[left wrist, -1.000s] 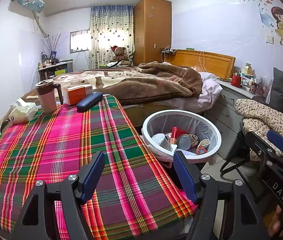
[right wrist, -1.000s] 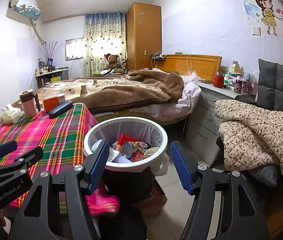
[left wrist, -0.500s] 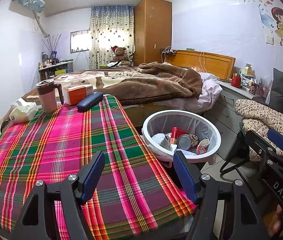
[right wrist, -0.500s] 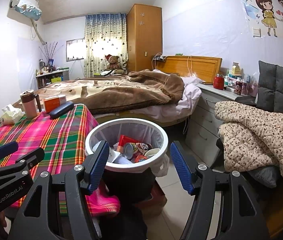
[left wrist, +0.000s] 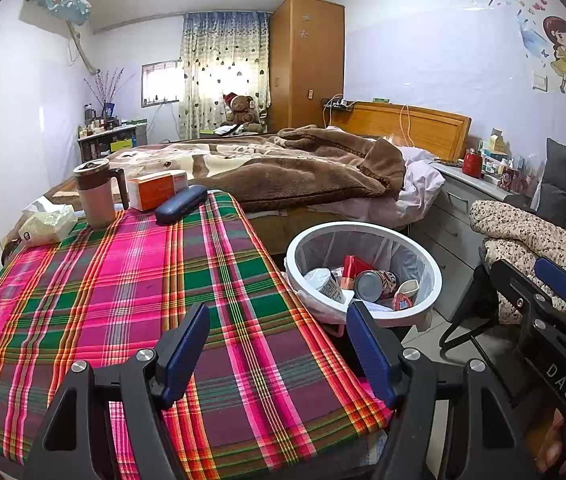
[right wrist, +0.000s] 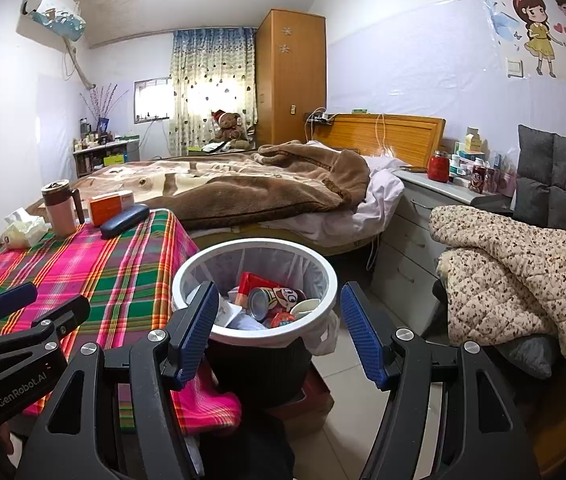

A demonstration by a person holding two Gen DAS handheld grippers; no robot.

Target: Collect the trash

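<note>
A white-rimmed waste bin [left wrist: 423, 256] [right wrist: 203, 266] stands on the floor by the table's right edge. It holds a can [right wrist: 273, 300], a red wrapper [right wrist: 257, 282], cups and paper. My left gripper [left wrist: 279, 334] is open and empty, low over the near part of the plaid tablecloth [left wrist: 123, 280]. My right gripper [right wrist: 279, 312] is open and empty, just in front of and above the bin. Each gripper shows in the other's view, the right one [left wrist: 555, 284] and the left one [right wrist: 11, 300].
At the table's far end stand a mug [left wrist: 93, 192], an orange box [left wrist: 155, 188], a dark blue case [left wrist: 181, 204] and a tissue pack [left wrist: 47, 224]. A bed [left wrist: 283, 168] lies behind. A quilted blanket [right wrist: 523, 272] and drawers [right wrist: 415, 240] are at the right.
The right gripper has drifted slightly back and up from the bin. The left gripper has barely moved. Both stay open and empty.
</note>
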